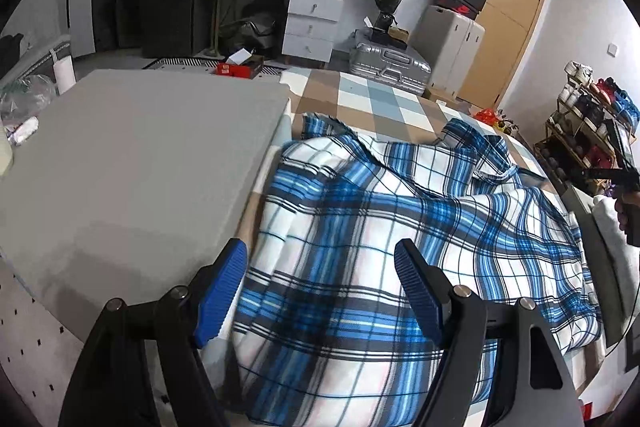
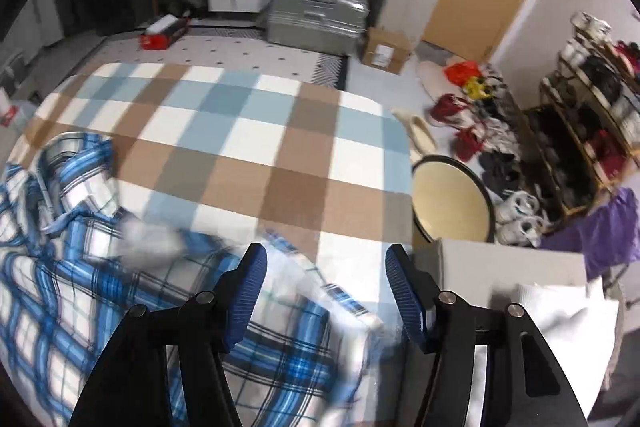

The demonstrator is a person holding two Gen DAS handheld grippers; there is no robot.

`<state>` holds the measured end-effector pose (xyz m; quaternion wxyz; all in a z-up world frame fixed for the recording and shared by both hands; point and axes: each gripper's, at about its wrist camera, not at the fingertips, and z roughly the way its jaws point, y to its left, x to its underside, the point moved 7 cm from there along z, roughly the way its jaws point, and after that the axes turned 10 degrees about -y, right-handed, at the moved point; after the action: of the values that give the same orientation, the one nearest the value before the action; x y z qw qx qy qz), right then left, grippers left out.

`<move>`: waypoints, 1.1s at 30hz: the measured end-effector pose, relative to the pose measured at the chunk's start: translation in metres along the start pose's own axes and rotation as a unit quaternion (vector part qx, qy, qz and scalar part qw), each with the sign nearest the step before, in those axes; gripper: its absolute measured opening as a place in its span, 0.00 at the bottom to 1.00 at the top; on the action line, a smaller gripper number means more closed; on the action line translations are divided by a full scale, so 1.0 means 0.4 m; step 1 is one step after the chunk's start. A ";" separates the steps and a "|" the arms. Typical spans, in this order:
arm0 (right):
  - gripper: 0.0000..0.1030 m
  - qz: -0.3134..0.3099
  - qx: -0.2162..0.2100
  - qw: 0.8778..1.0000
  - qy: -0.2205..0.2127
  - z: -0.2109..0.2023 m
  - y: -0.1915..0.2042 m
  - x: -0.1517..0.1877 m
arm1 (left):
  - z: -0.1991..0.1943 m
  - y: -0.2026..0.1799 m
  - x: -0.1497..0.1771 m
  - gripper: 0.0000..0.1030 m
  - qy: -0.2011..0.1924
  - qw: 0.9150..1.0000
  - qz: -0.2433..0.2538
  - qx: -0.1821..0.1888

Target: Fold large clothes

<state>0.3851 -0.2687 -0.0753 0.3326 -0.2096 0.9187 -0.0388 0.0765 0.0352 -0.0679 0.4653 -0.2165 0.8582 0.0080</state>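
The blue plaid shirt (image 1: pixel 400 227) lies rumpled and partly spread on the checked blanket (image 2: pixel 240 131) that covers the bed, its collar end toward twelve o'clock in the left wrist view and its body running back toward six, under the camera. Its long axis therefore runs roughly along the line that the left gripper (image 1: pixel 320 271) points. That gripper hangs just above the near part of the shirt, blue pads spread wide with plaid cloth showing in the gap between them but not pinched; the left pad sits over the shirt's edge at about nine o'clock, beside the grey cushion (image 1: pixel 140 155).

In the right wrist view the shirt (image 2: pixel 100 287) fills the lower left, from seven to ten o'clock, and a folded edge of it runs out beneath the right gripper (image 2: pixel 324 283). Its pads also stand apart and press on nothing (the picture is smeared here, so whether they brush the fabric cannot be told). The shirt's near right edge lies just at and below these fingers.

Judging from this, both grippers are over the near hem; the left one is better centred on cloth, the right one nearer the free edge.
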 end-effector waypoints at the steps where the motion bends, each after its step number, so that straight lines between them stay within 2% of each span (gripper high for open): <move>1: 0.60 0.010 -0.008 1.000 -0.013 -0.016 0.007 0.009 | 0.003 0.001 -0.009 0.70 -0.002 1.000 0.004 -0.002; 5: 0.69 0.018 -0.036 0.998 -0.049 -0.093 0.046 0.069 | 0.070 -0.009 -0.083 0.70 -0.015 0.999 0.035 -0.002; 8: 0.70 0.043 -0.065 0.995 -0.068 -0.158 0.083 0.134 | 0.163 -0.051 -0.122 0.70 0.007 0.998 0.059 0.019; 10: 0.71 0.060 -0.078 0.992 -0.079 -0.197 0.101 0.173 | 0.230 -0.102 -0.126 0.70 0.038 0.995 0.078 0.053; 12: 0.75 0.084 -0.086 0.988 -0.094 -0.252 0.115 0.228 | 0.290 -0.148 -0.114 0.70 0.079 0.991 0.070 0.076; 15: 0.77 0.113 -0.088 0.985 -0.098 -0.301 0.125 0.299 | 0.346 -0.228 -0.051 0.70 0.150 0.978 0.082 0.119; 17: 0.78 0.134 -0.085 0.983 -0.097 -0.319 0.126 0.344 | 0.377 -0.251 -0.008 0.70 0.170 0.974 0.110 0.104; 19: 0.78 0.159 -0.082 0.979 -0.095 -0.330 0.121 0.387 | 0.407 -0.252 0.024 0.69 0.181 0.973 0.121 0.075; 20: 0.78 0.168 -0.081 0.978 -0.093 -0.336 0.121 0.406 | 0.416 -0.253 0.041 0.58 0.182 0.973 0.129 0.065; 21: 0.78 0.176 -0.078 0.977 -0.094 -0.342 0.120 0.423 | 0.416 -0.254 0.043 0.34 0.176 0.973 0.138 0.059; 22: 0.78 0.184 -0.075 0.976 -0.094 -0.347 0.120 0.435 | 0.408 -0.256 0.039 0.14 0.161 0.975 0.147 0.053; 23: 0.78 0.193 -0.076 0.974 -0.094 -0.352 0.122 0.446 | 0.395 -0.263 0.035 0.00 0.153 0.975 0.144 0.068; 24: 0.78 0.199 -0.080 0.972 -0.094 -0.353 0.124 0.451 | 0.384 -0.269 0.025 0.00 0.143 0.976 0.142 0.087; 25: 0.79 0.201 -0.085 0.971 -0.093 -0.352 0.132 0.455 | 0.366 -0.270 0.001 0.00 0.116 0.979 0.138 0.091; 26: 0.79 0.193 -0.090 0.973 -0.088 -0.348 0.146 0.454 | 0.351 -0.270 -0.024 0.00 0.090 0.983 0.140 0.085; 28: 0.79 0.174 -0.089 0.977 -0.084 -0.340 0.165 0.453 | 0.337 -0.261 -0.057 0.00 0.072 0.986 0.129 0.082; 30: 0.79 0.174 -0.090 0.977 -0.081 -0.331 0.178 0.448 | 0.339 -0.252 -0.068 0.00 0.088 0.986 0.111 0.093; 32: 0.79 0.182 -0.097 0.975 -0.085 -0.328 0.184 0.446 | 0.355 -0.246 -0.044 0.00 0.131 0.981 0.094 0.105; 33: 0.79 0.184 -0.098 0.974 -0.086 -0.327 0.187 0.448 | 0.359 -0.246 -0.033 0.12 0.144 0.980 0.085 0.111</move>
<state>0.1525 -0.2831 -0.0962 0.3892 -0.0711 0.9089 0.1318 0.2343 -0.0184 -0.1201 0.3553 -0.0893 0.9271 -0.0790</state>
